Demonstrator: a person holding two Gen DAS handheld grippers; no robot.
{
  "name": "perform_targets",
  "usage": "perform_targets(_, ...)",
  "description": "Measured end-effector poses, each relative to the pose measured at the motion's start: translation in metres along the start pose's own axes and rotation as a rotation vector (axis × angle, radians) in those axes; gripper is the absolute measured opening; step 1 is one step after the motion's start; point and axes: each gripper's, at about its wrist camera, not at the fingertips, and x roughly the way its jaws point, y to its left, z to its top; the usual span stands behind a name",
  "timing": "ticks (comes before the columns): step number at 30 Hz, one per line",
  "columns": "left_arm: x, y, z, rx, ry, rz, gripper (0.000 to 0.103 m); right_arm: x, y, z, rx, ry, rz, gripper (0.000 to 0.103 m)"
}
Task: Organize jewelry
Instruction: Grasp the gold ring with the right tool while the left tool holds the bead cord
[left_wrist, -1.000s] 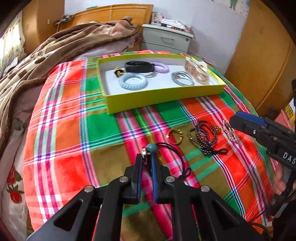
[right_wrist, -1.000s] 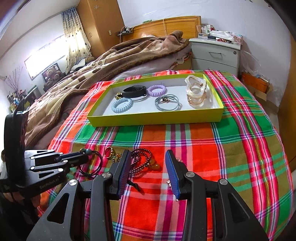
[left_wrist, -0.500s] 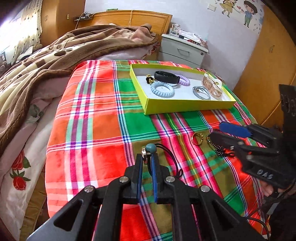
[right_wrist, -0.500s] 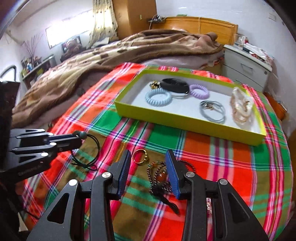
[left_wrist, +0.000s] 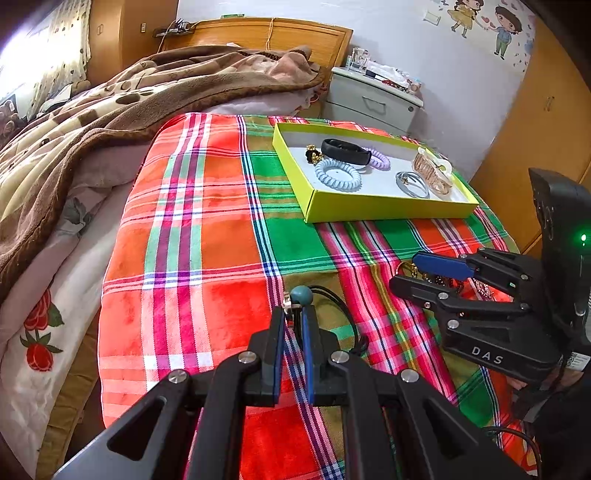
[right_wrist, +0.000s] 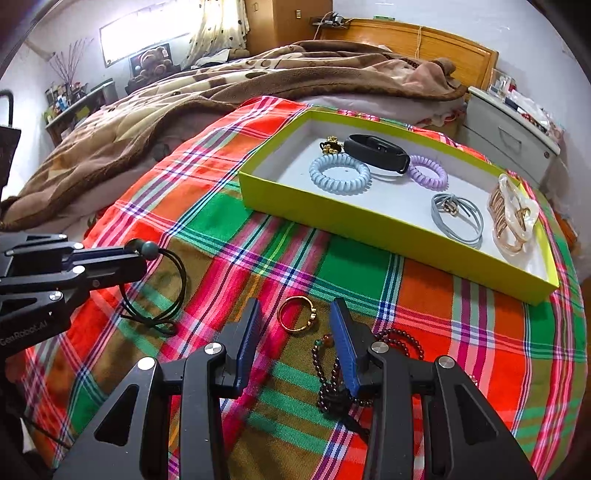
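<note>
The gold ring (right_wrist: 296, 315) lies on the plaid blanket (right_wrist: 229, 221), right ahead of your right gripper (right_wrist: 295, 332), whose jaws are spread and holding nothing. Beaded bracelets (right_wrist: 332, 384) sit just beside it. Your left gripper (left_wrist: 293, 325) is pinching the black hair tie (right_wrist: 162, 295) by its teal bead. Yellow tray (right_wrist: 369, 225) is farther back.

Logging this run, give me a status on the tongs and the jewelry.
Left tongs shut on black hair tie. Right tongs open, gold ring between the fingers, untouched. Beaded bracelet lies close beside ring. Yellow tray part filled.
</note>
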Motion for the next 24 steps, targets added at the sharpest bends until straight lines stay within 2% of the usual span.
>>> perform_targets(3, 0.0, -0.001, 0.0, 0.003, 0.002, 0.0, 0.01, 0.0, 0.003, -0.001, -0.016, -0.004, -0.01, 0.031)
perform_targets(4, 0.0, -0.002, 0.0, 0.003, 0.001, 0.0, 0.01, -0.001, 0.003, -0.001, -0.016, -0.005, -0.013, 0.024)
perform_targets(5, 0.0, -0.002, 0.0, 0.004, 0.001, 0.0, 0.01, -0.001, 0.003, -0.001, -0.017, -0.006, -0.017, 0.023)
perform_targets(17, -0.003, -0.007, 0.002, 0.014, -0.005, 0.003, 0.01, -0.006, -0.001, -0.003, 0.02, -0.024, -0.003, 0.023)
perform_targets(24, -0.011, -0.009, 0.007, 0.024, -0.035, 0.029, 0.01, -0.013, -0.004, -0.001, 0.049, -0.048, 0.01, 0.023)
